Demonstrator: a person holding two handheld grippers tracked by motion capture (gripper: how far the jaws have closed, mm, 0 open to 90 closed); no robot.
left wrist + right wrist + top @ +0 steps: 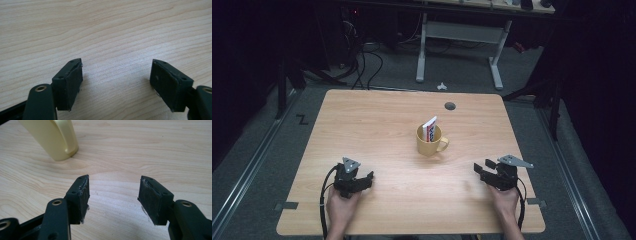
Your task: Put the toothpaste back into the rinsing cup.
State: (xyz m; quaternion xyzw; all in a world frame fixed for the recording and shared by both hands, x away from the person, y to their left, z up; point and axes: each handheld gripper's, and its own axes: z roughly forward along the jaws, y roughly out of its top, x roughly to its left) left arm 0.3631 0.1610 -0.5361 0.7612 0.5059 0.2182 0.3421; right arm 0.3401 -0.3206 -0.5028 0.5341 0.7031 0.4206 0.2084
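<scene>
A yellow mug stands upright near the middle of the wooden table, its handle to the right, with a white and red tube leaning inside it. My left gripper rests low over the table at the front left, jaws open with bare wood between them. My right gripper is at the front right, open and holding nothing. In the right gripper view the mug sits at the upper left, well beyond the fingertips.
A round grommet hole lies in the table's far side behind the mug. Beyond the far edge stand a white desk frame and loose cables on the grey floor. Dark curtains close in both sides.
</scene>
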